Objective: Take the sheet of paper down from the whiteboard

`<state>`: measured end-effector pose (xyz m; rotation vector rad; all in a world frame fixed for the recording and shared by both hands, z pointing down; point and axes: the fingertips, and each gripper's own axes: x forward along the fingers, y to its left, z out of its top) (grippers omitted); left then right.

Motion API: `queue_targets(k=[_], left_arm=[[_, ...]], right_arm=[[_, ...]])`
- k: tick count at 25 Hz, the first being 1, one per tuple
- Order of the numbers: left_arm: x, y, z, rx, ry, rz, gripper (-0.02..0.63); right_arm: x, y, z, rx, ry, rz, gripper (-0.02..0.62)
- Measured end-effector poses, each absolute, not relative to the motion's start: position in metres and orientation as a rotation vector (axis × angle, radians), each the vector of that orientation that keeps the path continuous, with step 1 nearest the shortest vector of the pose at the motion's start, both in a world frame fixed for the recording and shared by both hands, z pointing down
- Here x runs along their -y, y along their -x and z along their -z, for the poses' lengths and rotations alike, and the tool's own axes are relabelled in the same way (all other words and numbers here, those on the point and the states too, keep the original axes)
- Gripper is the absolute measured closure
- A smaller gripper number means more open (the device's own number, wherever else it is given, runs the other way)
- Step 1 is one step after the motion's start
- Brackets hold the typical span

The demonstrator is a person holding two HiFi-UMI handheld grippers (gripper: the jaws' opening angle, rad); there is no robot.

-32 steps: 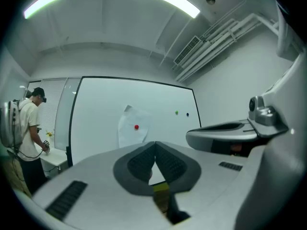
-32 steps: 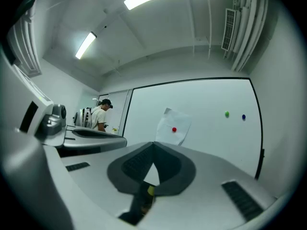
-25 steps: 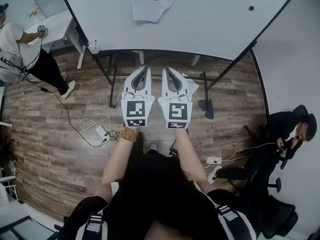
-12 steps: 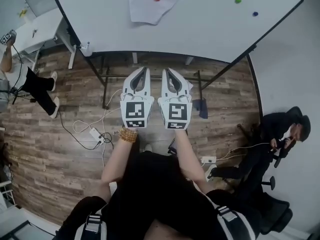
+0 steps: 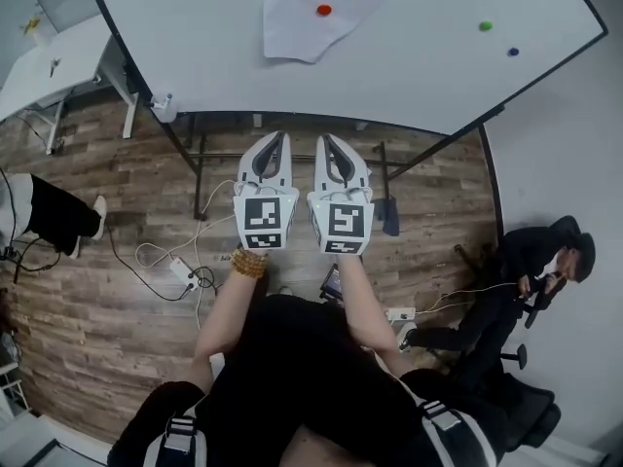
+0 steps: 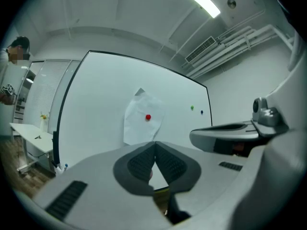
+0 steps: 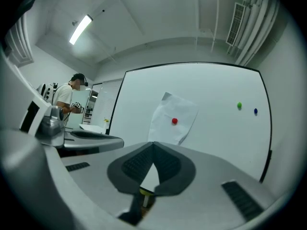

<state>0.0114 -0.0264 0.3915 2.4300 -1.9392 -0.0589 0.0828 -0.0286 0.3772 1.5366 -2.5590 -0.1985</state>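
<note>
Sheet: the sheet of paper is up on the whiteboard, about mid-board and well clear of the left and right edges. It hangs askew, one corner pointing up.
Fastening: one red magnet sits on the sheet's upper middle. No other fastener shows.
Spare magnets: a green magnet and a blue magnet sit toward the board's right edge, holding nothing.
Left gripper: the left gripper has its jaws closed pad to pad with nothing between them. It is held level, aimed at the board and well short of it.
Right gripper: the right gripper is just beside the left one, jaws likewise closed and empty, with the sheet dead ahead in its own view.
Done so far: nothing of the task proper. The sheet is untouched and the magnet is in place.
Stage (judgement): approach, both grippers lined up on the sheet.
Left to do: reach the board, open a gripper, deal with the red magnet, then take a free edge and bring the sheet away.
Watch: pulling under the magnet may tear the paper.
</note>
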Motion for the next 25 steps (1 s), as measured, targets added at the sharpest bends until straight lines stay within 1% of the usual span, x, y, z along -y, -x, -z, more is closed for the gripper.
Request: queue_targets(k=[14, 25], left_arm=[[0.097, 0.028, -0.393, 1.835, -2.493, 0.07, 0.594], [0.124, 0.023, -0.389, 1.757, -2.554, 0.064, 0.594]], right_arm=[[0.095, -0.035, -0.376, 2.467, -1.572, 0.27, 0.595], [0.122, -0.039, -0.358, 2.468, -1.638, 0.31, 0.595]])
